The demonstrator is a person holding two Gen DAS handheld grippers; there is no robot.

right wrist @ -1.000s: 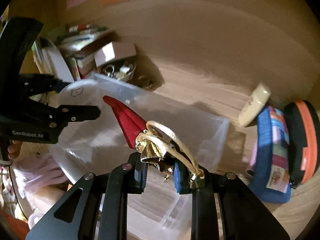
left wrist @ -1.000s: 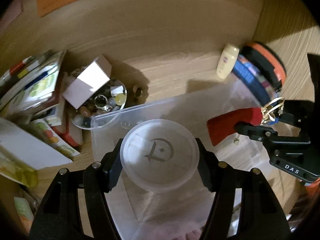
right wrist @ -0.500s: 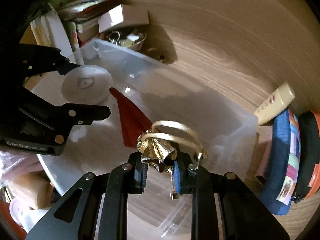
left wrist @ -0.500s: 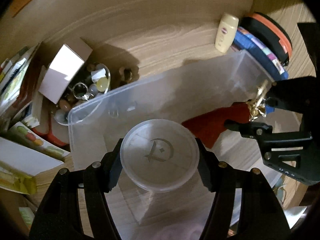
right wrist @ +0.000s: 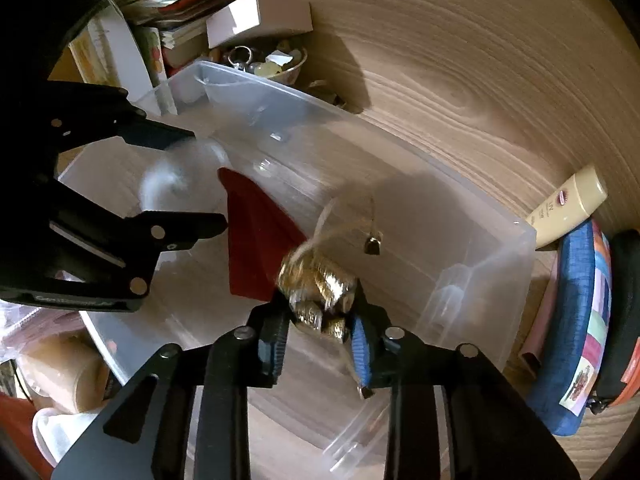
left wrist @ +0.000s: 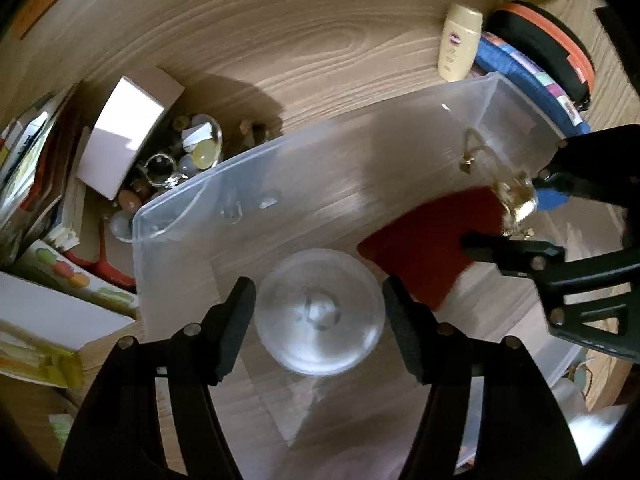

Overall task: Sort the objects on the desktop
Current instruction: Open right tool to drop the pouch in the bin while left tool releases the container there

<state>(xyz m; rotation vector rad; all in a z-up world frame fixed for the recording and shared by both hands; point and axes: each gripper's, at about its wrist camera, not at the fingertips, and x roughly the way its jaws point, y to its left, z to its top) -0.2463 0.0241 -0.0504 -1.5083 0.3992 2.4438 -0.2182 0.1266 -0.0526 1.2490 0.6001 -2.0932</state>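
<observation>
A clear plastic bin [left wrist: 304,168] lies on the wooden desk, also in the right wrist view [right wrist: 460,216]. My left gripper [left wrist: 320,316] is open over it; a round translucent lid [left wrist: 320,312] sits blurred between the spread fingers, apart from both pads, and shows in the right wrist view [right wrist: 176,184]. My right gripper [right wrist: 320,316] has opened around a red pouch [right wrist: 256,236] with a gold gathered top [right wrist: 320,280] and cord. The pouch hangs inside the bin, also seen in the left wrist view [left wrist: 432,240].
A glass bowl of trinkets [left wrist: 188,156] with a white box [left wrist: 124,128] stands left of the bin beside stacked books [left wrist: 44,216]. A cream lotion bottle [left wrist: 458,44], a blue pouch [right wrist: 576,340] and an orange-black case [left wrist: 552,48] lie right of it.
Both grippers dropped lower into the bin. My left gripper opened and let go of the lid. My right gripper's jaws spread and the gold top is slipping, blurred.
</observation>
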